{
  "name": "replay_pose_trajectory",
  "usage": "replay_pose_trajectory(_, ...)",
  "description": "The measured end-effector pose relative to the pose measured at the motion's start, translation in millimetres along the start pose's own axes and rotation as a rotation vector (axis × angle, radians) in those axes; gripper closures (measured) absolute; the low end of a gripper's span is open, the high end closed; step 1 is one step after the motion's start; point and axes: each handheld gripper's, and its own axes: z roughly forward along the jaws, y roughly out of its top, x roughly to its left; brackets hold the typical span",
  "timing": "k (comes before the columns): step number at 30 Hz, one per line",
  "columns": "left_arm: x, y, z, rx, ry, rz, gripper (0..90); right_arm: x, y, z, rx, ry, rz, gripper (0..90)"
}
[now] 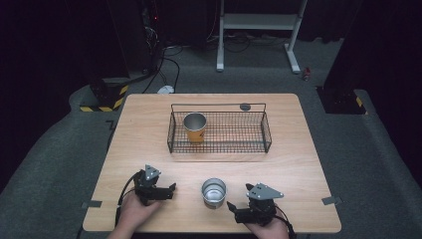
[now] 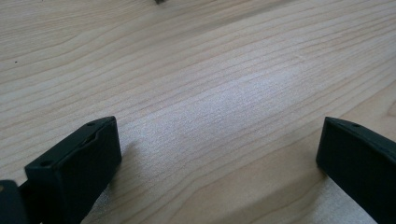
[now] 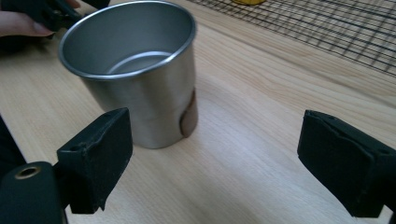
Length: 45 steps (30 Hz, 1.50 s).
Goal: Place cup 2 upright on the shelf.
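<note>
A steel cup [image 1: 214,193] stands upright and empty near the table's [image 1: 298,164] front edge, between my two hands. My right gripper [image 3: 212,154] sits just beside it, jaws spread wide, likely lined up to take it. My left gripper [image 2: 217,154] rests spread over bare wood. Beyond, a wire basket [image 1: 265,130] already holds an orange cup [image 1: 195,127].

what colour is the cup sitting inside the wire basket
Orange, with a silvery metal rim; the cup shows best in the high view.
</note>
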Motion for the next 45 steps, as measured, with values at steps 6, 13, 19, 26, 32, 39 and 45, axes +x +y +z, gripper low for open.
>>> replay_pose_trajectory(6,0.0,0.0,0.0,0.000,0.000,0.000,0.3,9.2,3.0,6.4,-0.001,0.031,-0.020,10.0)
replay_pose_trajectory(13,0.0,0.0,0.0,0.000,0.000,0.000,0.3,16.1,4.6,12.3,-0.002,0.044,-0.029,9.8)
replay_pose_trajectory(19,0.0,0.0,0.0,0.000,0.000,0.001,0.3,21.7,6.2,17.7,0.001,0.050,-0.040,9.8)
replay_pose_trajectory(26,-0.9,-0.4,-0.4,0.000,0.009,-0.007,0.3,26.0,9.0,25.0,0.003,0.063,-0.052,10.0)
replay_pose_trajectory(32,-1.8,-0.6,-0.4,-0.001,0.014,-0.015,0.3,27.9,12.3,33.0,0.003,0.076,-0.057,10.4)
replay_pose_trajectory(39,-2.4,-0.8,-0.6,0.000,0.018,-0.019,0.3,30.4,16.2,43.4,0.002,0.096,-0.055,10.8)
replay_pose_trajectory(45,-2.3,-0.8,-0.6,0.000,0.018,-0.018,0.3,32.2,17.8,49.6,-0.008,0.104,-0.062,11.4)
